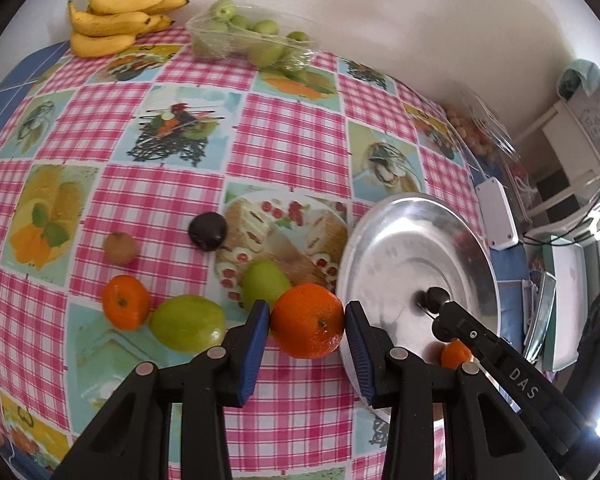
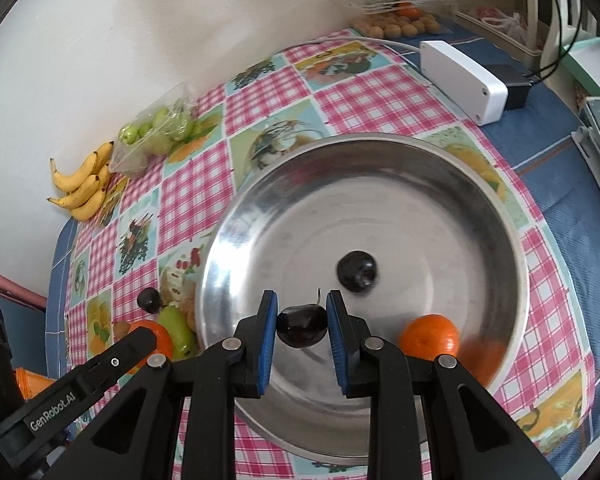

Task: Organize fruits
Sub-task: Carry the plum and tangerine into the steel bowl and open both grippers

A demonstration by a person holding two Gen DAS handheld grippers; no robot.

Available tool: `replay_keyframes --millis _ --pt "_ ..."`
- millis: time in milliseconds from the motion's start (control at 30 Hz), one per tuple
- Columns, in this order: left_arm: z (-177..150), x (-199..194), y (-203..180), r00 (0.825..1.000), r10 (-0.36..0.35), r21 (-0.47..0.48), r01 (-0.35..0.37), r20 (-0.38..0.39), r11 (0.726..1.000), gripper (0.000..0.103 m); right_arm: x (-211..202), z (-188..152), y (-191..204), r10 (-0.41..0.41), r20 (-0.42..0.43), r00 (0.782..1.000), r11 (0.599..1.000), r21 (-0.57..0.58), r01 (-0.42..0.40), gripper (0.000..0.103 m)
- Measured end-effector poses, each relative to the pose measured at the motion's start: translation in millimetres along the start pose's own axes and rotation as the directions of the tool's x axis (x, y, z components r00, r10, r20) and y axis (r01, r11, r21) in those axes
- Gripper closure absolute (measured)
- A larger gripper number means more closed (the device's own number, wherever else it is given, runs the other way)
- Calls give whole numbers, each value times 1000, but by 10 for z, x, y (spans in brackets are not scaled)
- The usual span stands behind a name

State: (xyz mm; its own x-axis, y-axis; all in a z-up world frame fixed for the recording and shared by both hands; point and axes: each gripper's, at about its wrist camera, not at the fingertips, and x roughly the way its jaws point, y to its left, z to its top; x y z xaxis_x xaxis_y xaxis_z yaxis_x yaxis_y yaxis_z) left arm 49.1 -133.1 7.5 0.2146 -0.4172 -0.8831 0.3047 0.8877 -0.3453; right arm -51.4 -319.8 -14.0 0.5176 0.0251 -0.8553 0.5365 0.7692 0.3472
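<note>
Gripping one orange (image 1: pixel 307 321), the left fingers (image 1: pixel 256 320) close; the right fingers (image 2: pixel 269 330) clamp one plum (image 2: pixel 301 326) over the pan (image 2: pixel 512 248), which holds one orange (image 2: pixel 429 337) and one plum (image 2: pixel 357 271).

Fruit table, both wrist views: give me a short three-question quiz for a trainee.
1. True or false: the left gripper grips a round orange tangerine.
2. What does the right gripper hold? A) yellow banana B) dark purple plum C) green pear
3. Fill in: already lying in the round shiny metal bowl are one dark plum and one ____.

Key: 1 true; 2 B; 3 tangerine
</note>
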Motion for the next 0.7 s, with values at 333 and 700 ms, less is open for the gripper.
replay_keyframes --millis 333,700 --pt "-97 109 -338 1000 -22 83 23 -16 996 61 -23 16 -207 -10 4 1000 999 41 10 77" --pt "-176 307 -627 999 -12 162 19 -41 987 61 -33 29 -352 -7 18 1000 997 80 5 77"
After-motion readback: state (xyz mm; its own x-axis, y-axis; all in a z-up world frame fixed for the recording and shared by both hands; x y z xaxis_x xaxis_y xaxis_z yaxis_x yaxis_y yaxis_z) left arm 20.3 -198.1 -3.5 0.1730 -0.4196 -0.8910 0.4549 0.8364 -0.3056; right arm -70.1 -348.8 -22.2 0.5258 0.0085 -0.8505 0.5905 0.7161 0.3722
